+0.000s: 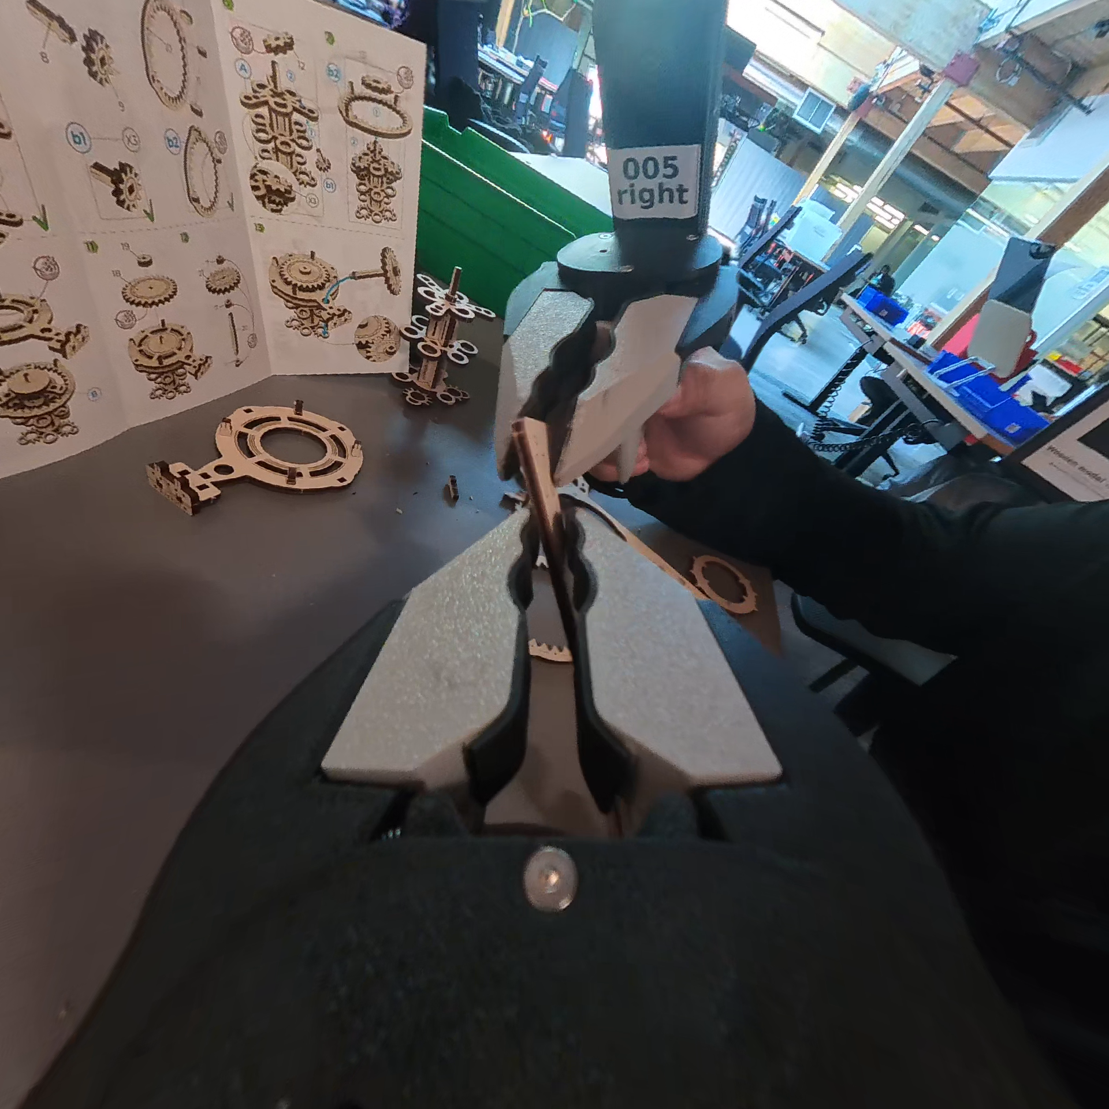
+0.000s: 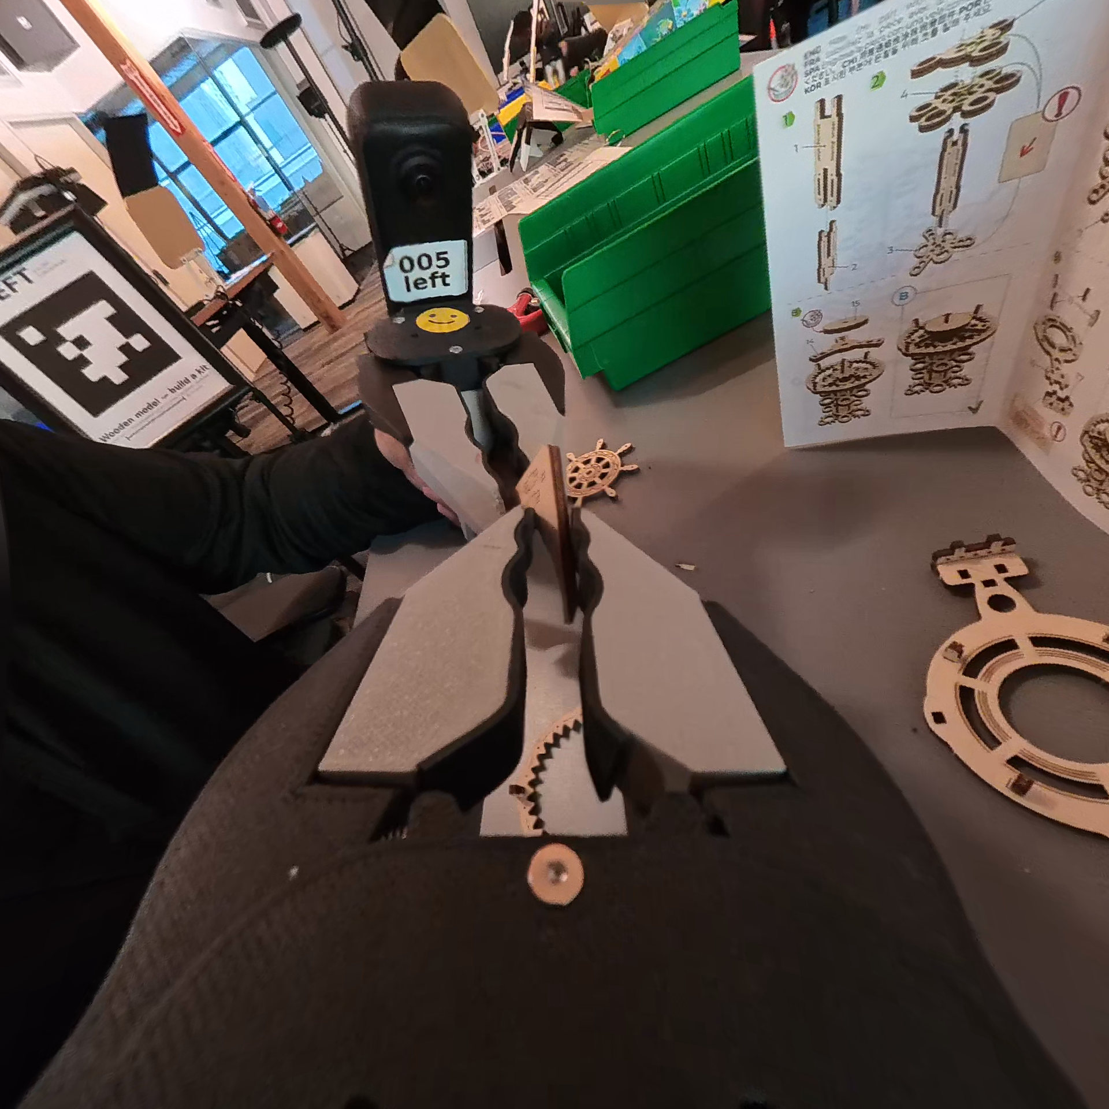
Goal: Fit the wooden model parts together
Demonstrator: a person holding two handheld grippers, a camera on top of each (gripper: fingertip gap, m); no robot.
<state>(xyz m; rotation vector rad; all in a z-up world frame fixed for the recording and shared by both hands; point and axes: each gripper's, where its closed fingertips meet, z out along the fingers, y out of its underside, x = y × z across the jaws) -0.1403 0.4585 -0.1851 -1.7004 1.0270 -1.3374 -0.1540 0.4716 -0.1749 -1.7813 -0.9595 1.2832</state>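
Here both claws, left (image 1: 549,528) and right (image 2: 552,528), pinch one thin wooden plate (image 1: 543,480) tip-to-tip.

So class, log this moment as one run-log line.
left gripper: shut on wooden piece | right gripper: shut on same piece | ring base: on table

Thin wooden panel (image 1: 543,480) held on edge between both tongs.
Ring-shaped base plate (image 1: 282,450) lies flat on the table (image 1: 120,600); looped tower piece (image 1: 441,342) stands upright behind.

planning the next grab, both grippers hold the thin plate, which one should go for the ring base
Probably left: the ring base lies ahead of the left gripper, while it sits sideways of the right gripper. Both clamp the thin plate.
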